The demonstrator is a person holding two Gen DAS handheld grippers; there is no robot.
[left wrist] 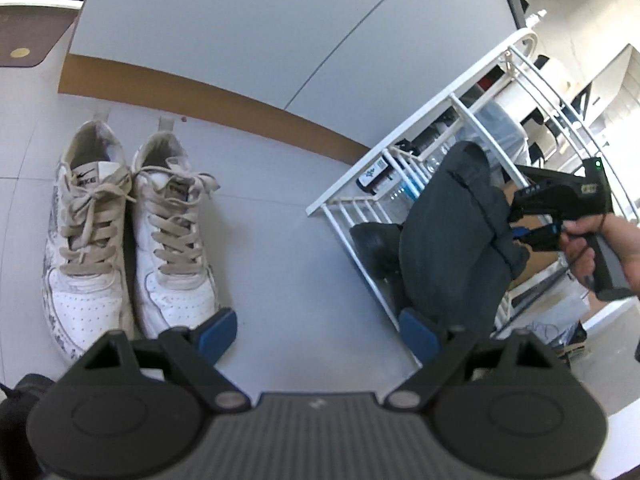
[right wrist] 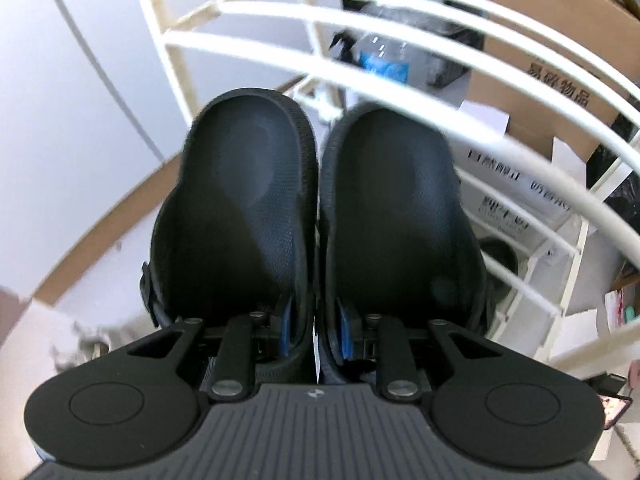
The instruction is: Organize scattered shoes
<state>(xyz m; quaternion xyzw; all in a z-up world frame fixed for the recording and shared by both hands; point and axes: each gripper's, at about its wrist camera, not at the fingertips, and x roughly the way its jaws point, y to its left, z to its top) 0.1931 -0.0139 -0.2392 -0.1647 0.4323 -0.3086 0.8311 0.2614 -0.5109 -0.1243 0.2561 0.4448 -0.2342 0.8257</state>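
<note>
Black, textured rubber clogs (right wrist: pixel 320 208), a pair held side by side, hang clenched in your right gripper (right wrist: pixel 314 336), its blue pads (right wrist: pixel 285 330) pinching the two inner walls together. The pair sits in the air just in front of the white metal-rod shoe rack (right wrist: pixel 360 76), soles toward the left camera. Your left gripper (left wrist: pixel 320 334) is released, jaws wide with nothing between them, above the grey floor (left wrist: pixel 288 248). Two white lace-up leather sneakers (left wrist: pixel 128 232) stand paired against the brown skirting board (left wrist: pixel 224 108).
</note>
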